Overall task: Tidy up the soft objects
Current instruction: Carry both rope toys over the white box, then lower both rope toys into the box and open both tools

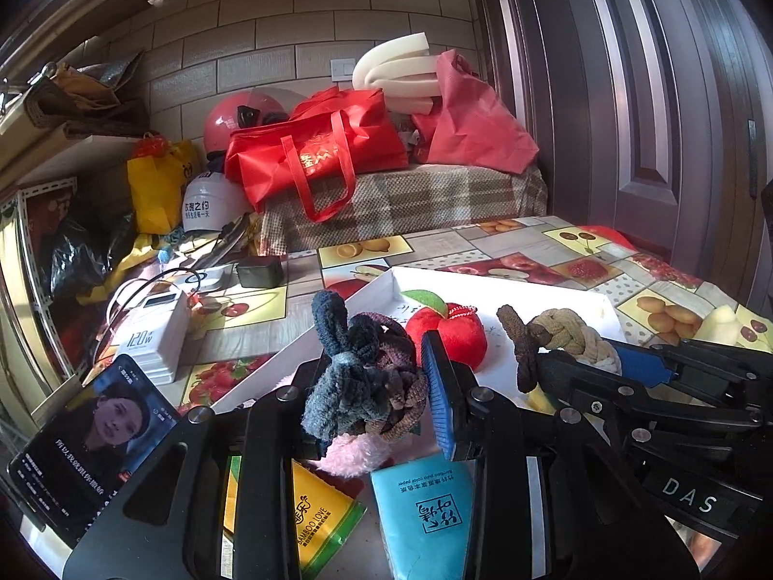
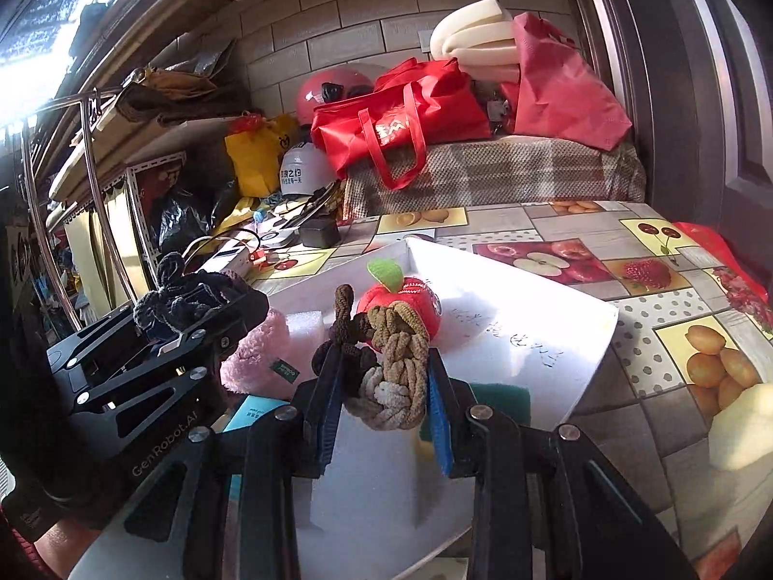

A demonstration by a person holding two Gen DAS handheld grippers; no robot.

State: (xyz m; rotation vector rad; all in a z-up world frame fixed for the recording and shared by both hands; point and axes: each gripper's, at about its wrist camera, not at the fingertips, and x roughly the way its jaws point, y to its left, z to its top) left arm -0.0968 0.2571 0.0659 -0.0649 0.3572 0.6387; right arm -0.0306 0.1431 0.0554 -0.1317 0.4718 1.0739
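Note:
My left gripper (image 1: 372, 386) is shut on a dark blue-grey and brown knotted rope toy (image 1: 357, 377), held above the near edge of a white tray (image 1: 546, 290). My right gripper (image 2: 386, 386) is shut on a tan, brown and white knotted rope toy (image 2: 393, 367), held over the white tray (image 2: 531, 319). A red plush apple (image 2: 410, 299) with a green leaf lies in the tray; it also shows in the left wrist view (image 1: 449, 328). A pink fluffy toy (image 2: 256, 353) lies by the tray's left edge. The right gripper (image 1: 584, 362) shows in the left wrist view.
A fruit-print cloth covers the table (image 2: 652, 290). A phone (image 1: 92, 444), a white charger (image 1: 154, 333), a yellow packet (image 1: 319, 522) and a blue tissue pack (image 1: 425, 512) lie near my left gripper. A green sponge (image 2: 502, 396) lies by the tray. Red bags (image 1: 314, 154) sit behind.

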